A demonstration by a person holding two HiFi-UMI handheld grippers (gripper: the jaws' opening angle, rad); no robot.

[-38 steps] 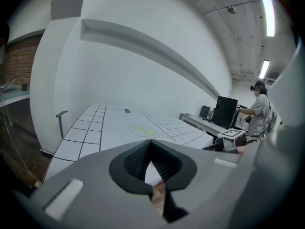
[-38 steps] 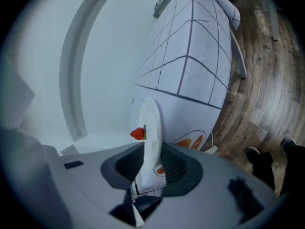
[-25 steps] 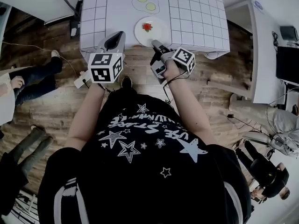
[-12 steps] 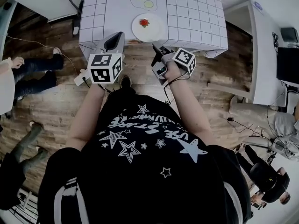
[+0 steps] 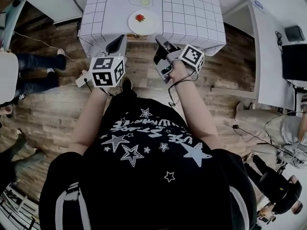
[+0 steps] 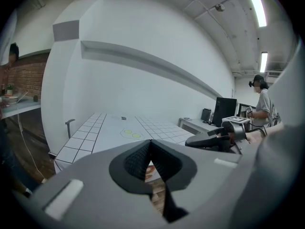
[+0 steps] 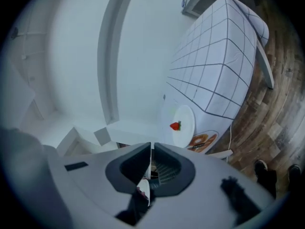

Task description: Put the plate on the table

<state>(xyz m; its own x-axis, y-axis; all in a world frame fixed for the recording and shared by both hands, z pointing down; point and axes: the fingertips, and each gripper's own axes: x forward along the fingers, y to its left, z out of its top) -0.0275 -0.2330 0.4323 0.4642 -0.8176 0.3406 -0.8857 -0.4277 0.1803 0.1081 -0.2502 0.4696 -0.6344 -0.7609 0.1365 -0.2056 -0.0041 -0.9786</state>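
On table (image 5: 192, 13) beyond left gripper (image 5: 117, 43), plate (image 5: 147, 26)

Bystander in dark trousers (image 5: 36, 61) standing on wooden floor (image 5: 53, 114), left edge. White power strip (image 5: 81, 79) lying nearby. Dark monitor (image 5: 293, 60) sitting on side desk (image 5: 264, 42).

**Jaws drawn in, plate lying beyond them**

The jaws of my right gripper (image 7: 151, 149) have just been closing and stand almost together, with nothing between their tips. Past them the white plate (image 7: 185, 120) lies on the grid-patterned table (image 7: 219, 56) near its edge, a strawberry (image 7: 176, 126) on it. Wooden floor (image 7: 279, 104) runs alongside.
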